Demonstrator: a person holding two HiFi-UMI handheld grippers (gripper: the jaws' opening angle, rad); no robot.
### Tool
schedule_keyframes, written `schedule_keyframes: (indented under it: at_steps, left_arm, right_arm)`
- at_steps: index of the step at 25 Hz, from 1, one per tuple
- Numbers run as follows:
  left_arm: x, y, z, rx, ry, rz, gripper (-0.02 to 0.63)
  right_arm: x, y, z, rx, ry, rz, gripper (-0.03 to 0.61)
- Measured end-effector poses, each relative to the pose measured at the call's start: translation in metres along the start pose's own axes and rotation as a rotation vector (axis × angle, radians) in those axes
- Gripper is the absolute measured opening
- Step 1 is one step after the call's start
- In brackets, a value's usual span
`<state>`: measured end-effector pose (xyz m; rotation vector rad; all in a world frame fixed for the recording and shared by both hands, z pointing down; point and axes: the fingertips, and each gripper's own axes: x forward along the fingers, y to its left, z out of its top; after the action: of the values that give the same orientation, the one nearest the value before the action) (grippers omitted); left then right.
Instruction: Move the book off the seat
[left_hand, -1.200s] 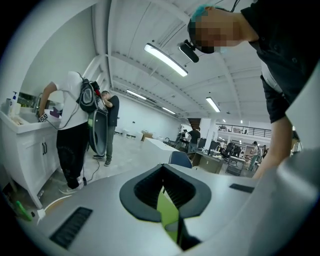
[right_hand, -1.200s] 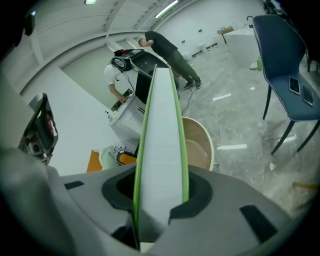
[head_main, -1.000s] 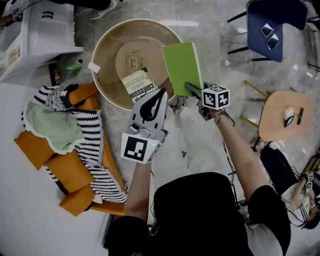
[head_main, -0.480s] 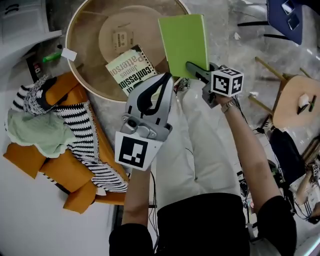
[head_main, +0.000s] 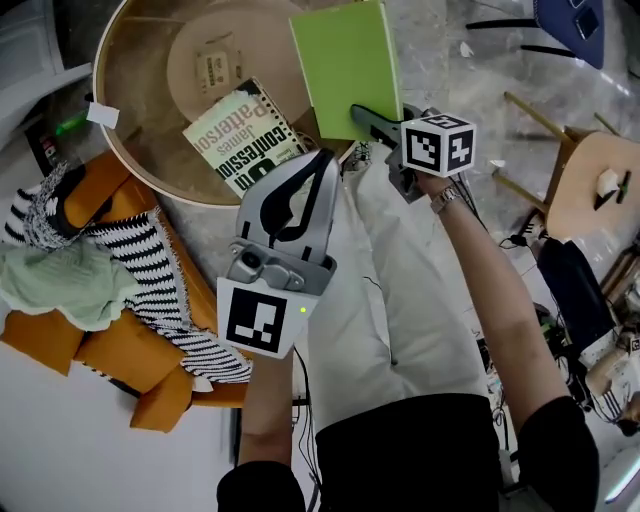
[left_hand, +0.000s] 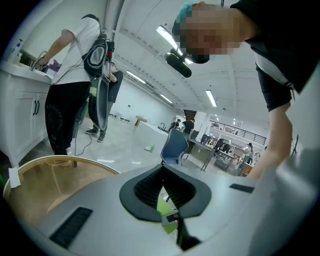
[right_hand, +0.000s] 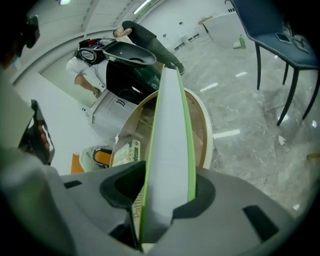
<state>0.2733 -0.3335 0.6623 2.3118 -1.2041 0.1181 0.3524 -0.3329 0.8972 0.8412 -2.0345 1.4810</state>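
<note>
Green book (head_main: 345, 65) hung over the rim of the wooden seat (head_main: 140, 75), its edge pinched by the right hand-held gripper (head_main: 365, 118), whose jaws had just been opening. A paperback (head_main: 240, 135) lay in the seat; the left hand-held gripper (head_main: 328, 160) hovered closed, empty.

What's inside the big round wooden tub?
A white-and-green paperback book sits inside the round wooden tub, with a paper label on its floor. The plain green book hides the right part.

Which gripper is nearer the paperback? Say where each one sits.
Left. The left gripper hovers at the near corner of the paperback. The right gripper is off to its right, its jaws just opening slightly around the green book.
</note>
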Motion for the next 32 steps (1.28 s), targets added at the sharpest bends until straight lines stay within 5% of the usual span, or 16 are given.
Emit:
schedule_keyframes:
  at_steps: [8, 23, 32]
  left_arm:
    - [-0.003, 0.013, 0.005, -0.003, -0.013, 0.018, 0.01]
    - [-0.009, 0.006, -0.014, -0.006, 0.024, -0.008, 0.01]
    - [-0.019, 0.003, -0.01, 0.021, 0.016, -0.001, 0.009]
  right_arm:
    - [-0.003, -0.034, 0.0, 0.01, 0.014, -0.21, 0.303]
    - [0.011, -0.071, -0.016, 0.146, -0.008, -0.197, 0.38]
    - [-0.02, -0.054, 0.002, -0.013, -0.096, -0.301, 0.379]
